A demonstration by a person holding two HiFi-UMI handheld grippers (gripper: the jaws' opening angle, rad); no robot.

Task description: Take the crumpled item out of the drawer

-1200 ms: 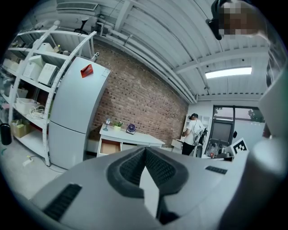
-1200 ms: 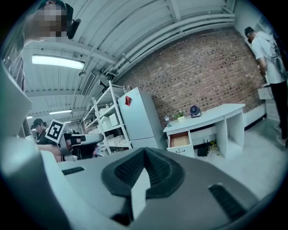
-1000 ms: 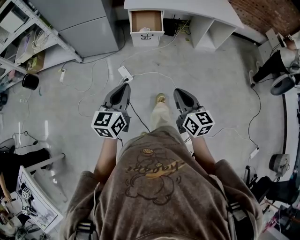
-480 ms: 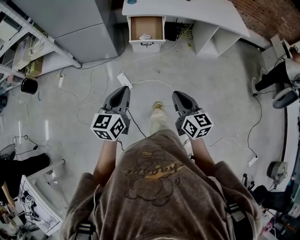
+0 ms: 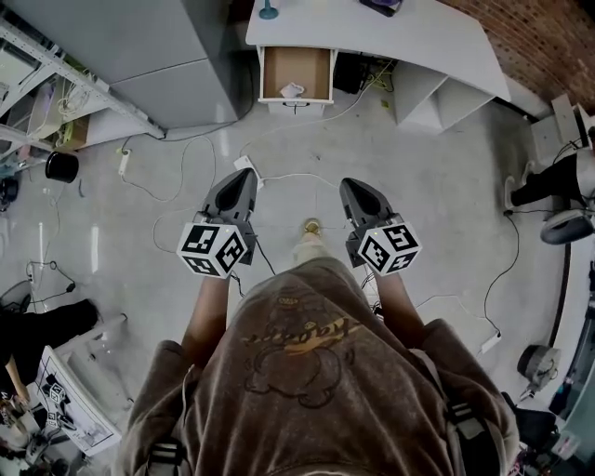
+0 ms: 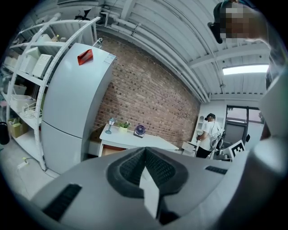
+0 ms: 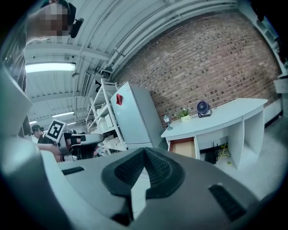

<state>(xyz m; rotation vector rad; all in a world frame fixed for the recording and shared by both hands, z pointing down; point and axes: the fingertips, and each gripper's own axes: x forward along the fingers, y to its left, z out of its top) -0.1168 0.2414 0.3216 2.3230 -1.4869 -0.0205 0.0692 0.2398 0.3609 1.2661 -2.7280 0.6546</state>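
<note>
At far left of the head view, a metal shelving rack (image 5: 37,84), with a dark round container (image 5: 61,165) on the floor below it. Next to it, a grey refrigerator (image 5: 172,51). Further right, on the pale floor (image 5: 139,214), a white power strip (image 5: 246,167) among loose cables, just ahead of the nearer tool's tip.

Left gripper (image 5: 244,175) held out in front of the body on a bare, nearly straight left forearm (image 5: 208,311). Marker cube (image 5: 215,249) nearest the chest, nose aimed forward at the desk and tipped only a little below level. Clenched tight with nothing inside: in the left gripper view, ribbed pads (image 6: 129,166) meeting at the tips.

Between the two tools, one shoe (image 5: 313,226) on the floor ahead of the body.

Right gripper (image 5: 352,186) carried the same way, level with the other and well apart from it, on the right forearm (image 5: 395,297). Nose forward and slightly down. Likewise pressed closed and empty, dark pads together in the right gripper view.

Straight ahead, well beyond both tips: open drawer (image 5: 296,74) under the left end of the white desk (image 5: 418,37), wooden bottom showing. Crumpled item (image 5: 292,90), small and white, lying inside near the drawer's front edge, untouched. At far right, brick wall (image 5: 539,28) behind the desk.
</note>
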